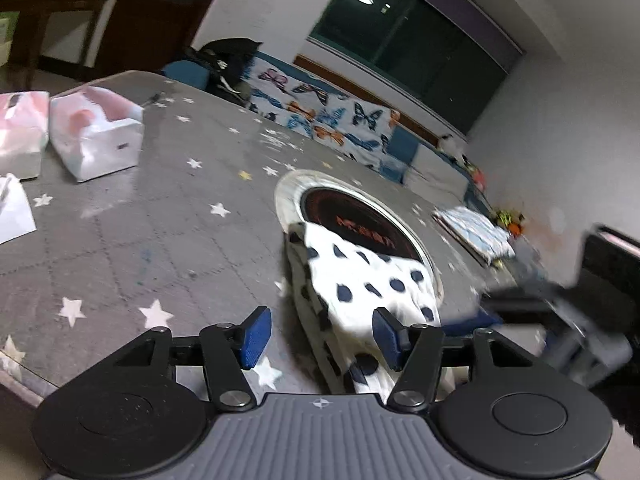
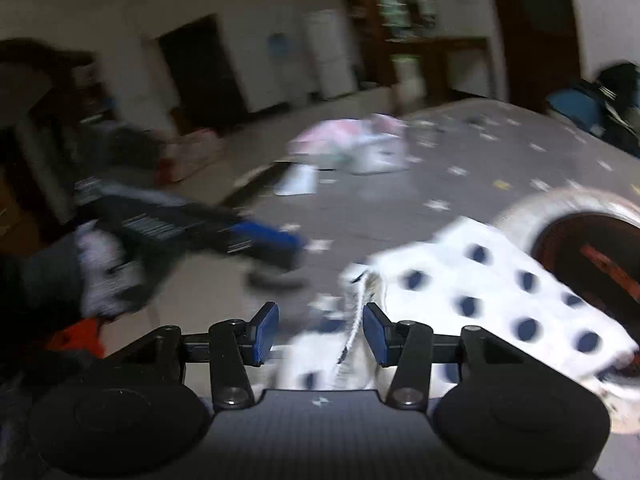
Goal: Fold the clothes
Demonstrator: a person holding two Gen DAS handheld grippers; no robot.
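Observation:
A white garment with dark blue dots lies folded on the grey star-patterned table, its far end overlapping a round dark hotplate. My left gripper is open just above the garment's near edge, the cloth running under its right pad. In the right wrist view the same garment spreads to the right, and a seamed edge runs between the open fingers of my right gripper. Each gripper shows blurred in the other's view: the right gripper beside the garment, the left gripper over the table.
Pink-and-white tissue packs and a white paper sit at the table's far left. A folded blue-white cloth lies near the far right edge. A butterfly-patterned sofa stands behind the table. The hotplate has a silver rim.

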